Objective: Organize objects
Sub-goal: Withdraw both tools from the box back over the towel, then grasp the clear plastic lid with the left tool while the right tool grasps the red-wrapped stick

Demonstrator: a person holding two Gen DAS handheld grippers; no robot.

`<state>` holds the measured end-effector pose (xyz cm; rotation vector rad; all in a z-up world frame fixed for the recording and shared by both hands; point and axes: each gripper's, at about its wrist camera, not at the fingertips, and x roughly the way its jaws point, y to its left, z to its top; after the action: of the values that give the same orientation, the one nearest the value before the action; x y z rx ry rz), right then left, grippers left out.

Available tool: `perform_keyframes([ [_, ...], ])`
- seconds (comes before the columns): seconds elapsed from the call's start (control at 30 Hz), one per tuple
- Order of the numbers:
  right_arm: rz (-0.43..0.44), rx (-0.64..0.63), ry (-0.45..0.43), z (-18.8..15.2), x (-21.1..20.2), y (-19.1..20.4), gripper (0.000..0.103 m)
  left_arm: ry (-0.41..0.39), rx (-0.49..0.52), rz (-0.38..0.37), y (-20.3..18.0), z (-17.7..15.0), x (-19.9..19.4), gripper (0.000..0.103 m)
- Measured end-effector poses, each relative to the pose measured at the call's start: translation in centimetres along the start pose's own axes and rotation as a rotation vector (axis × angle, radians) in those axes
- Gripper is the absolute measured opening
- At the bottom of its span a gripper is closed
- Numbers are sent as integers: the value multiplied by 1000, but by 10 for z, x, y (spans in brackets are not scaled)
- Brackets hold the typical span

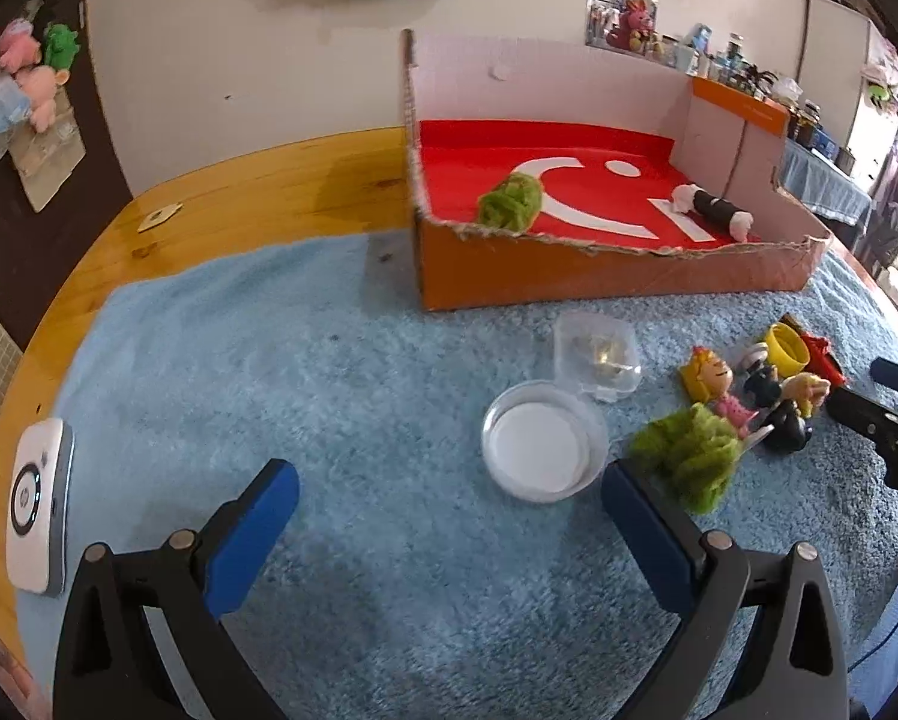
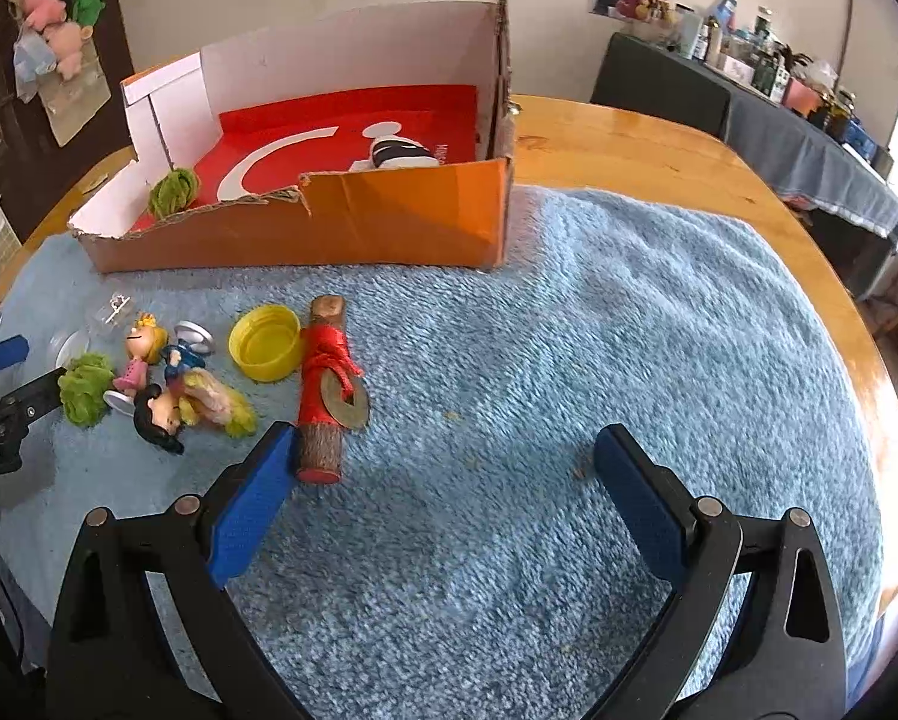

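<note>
My left gripper hangs open over the blue towel, with a clear round lid just ahead between its fingers. A green pom-pom lies outside its right finger, touching it. My right gripper is open too, and its left finger rests beside a wooden stick wrapped in red cord with a coin. A yellow cap and small figurines lie left of the stick. The orange cardboard box holds another green pom-pom and a black-and-white roll.
A small clear container stands behind the lid. A white device lies at the towel's left edge on the wooden table. The blue towel stretches bare to the right of the stick. Cluttered tables stand beyond.
</note>
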<state>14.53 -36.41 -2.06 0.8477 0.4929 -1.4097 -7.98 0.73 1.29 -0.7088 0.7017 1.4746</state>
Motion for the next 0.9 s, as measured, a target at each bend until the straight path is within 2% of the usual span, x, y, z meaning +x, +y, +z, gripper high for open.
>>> perform_keyframes([
  [0.33,29,-11,23,9,8,4,99,4,47,-41,-7,9,4,101],
  [0.53,73,-29,21,12,9,9,86,-21,20,-146,-4,11,3,78],
  [0.77,88,-104,-15,8,4,21,50,-51,46,-143,-10,6,1,60],
  [0.9,98,-142,-35,5,1,28,36,-63,39,-141,-8,4,0,51],
])
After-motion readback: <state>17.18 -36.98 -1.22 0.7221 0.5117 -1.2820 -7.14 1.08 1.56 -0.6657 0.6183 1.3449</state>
